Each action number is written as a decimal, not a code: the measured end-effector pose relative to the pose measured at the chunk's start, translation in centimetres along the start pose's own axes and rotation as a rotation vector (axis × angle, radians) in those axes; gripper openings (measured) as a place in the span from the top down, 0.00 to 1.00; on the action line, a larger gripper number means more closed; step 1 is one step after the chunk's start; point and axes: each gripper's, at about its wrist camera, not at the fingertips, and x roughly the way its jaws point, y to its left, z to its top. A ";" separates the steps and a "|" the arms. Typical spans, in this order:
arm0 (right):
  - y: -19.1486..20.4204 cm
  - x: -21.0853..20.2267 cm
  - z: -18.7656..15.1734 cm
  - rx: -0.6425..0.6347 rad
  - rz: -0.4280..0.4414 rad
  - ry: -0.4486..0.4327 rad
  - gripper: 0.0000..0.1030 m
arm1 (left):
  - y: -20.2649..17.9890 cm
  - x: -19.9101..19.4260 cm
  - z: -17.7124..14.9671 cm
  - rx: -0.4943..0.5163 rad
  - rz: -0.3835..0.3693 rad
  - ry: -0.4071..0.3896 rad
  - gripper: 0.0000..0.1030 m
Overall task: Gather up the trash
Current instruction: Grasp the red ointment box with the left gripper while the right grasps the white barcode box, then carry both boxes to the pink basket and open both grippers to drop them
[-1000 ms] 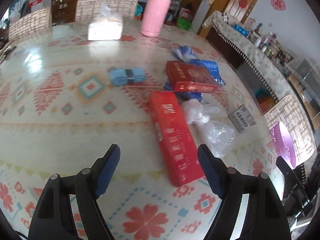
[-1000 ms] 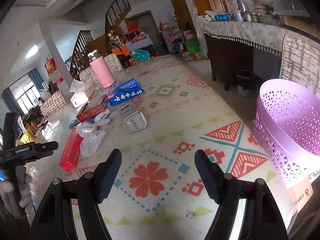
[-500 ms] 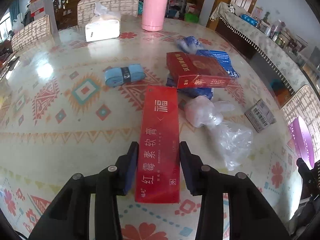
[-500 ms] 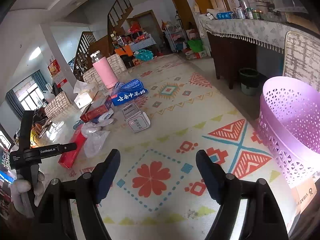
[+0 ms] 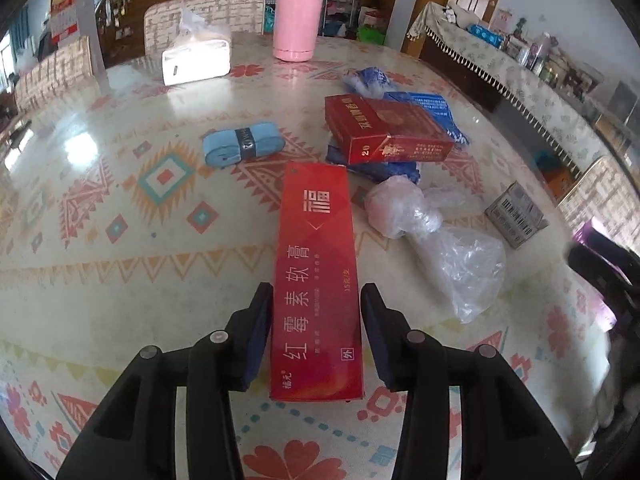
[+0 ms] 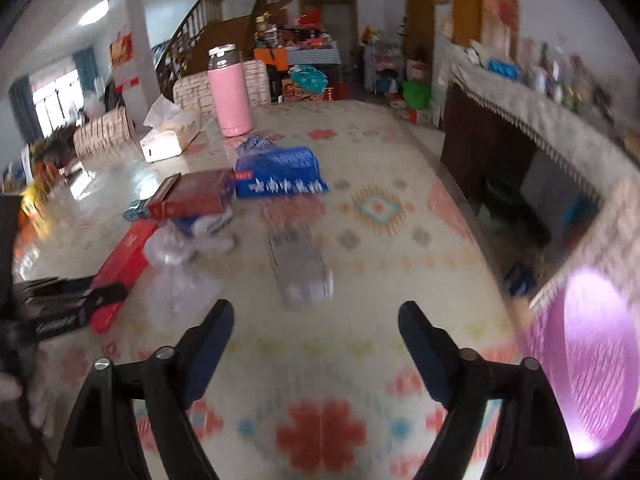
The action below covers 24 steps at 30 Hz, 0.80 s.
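Left gripper [image 5: 316, 332] is easing open, pads still flanking the red box [image 5: 316, 280]; right gripper [image 6: 316, 344] is opening, empty.

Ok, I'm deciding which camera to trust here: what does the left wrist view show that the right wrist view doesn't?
Only left wrist: the left tool head-on, jaws opening, with the red box between its pads; the box's print; the barcode on the grey box.
Only right wrist: the right tool, jaws opening with nothing between them; the purple basket seen large, a mere sliver in the left view.
Both: flask, tissue box, red carton, blue bag, clear bags. The right view is blurred.
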 end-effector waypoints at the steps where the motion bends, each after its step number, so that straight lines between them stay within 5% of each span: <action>1: 0.3 1.1 0.9 -0.013 -0.003 0.020 0.14 | 0.3 0.0 0.1 -0.013 -0.014 0.001 0.58; 9: 2.1 7.6 3.0 -0.012 -0.013 0.155 0.18 | 0.2 0.0 0.0 -0.022 -0.024 0.002 0.58; 12: 2.8 8.2 2.6 -0.021 -0.036 0.188 0.62 | 0.3 -0.1 0.0 -0.026 -0.027 0.005 0.58; 24: 3.7 2.3 0.6 -0.018 -0.010 0.064 0.64 | 0.9 -2.3 0.1 -0.061 -0.064 -0.087 0.62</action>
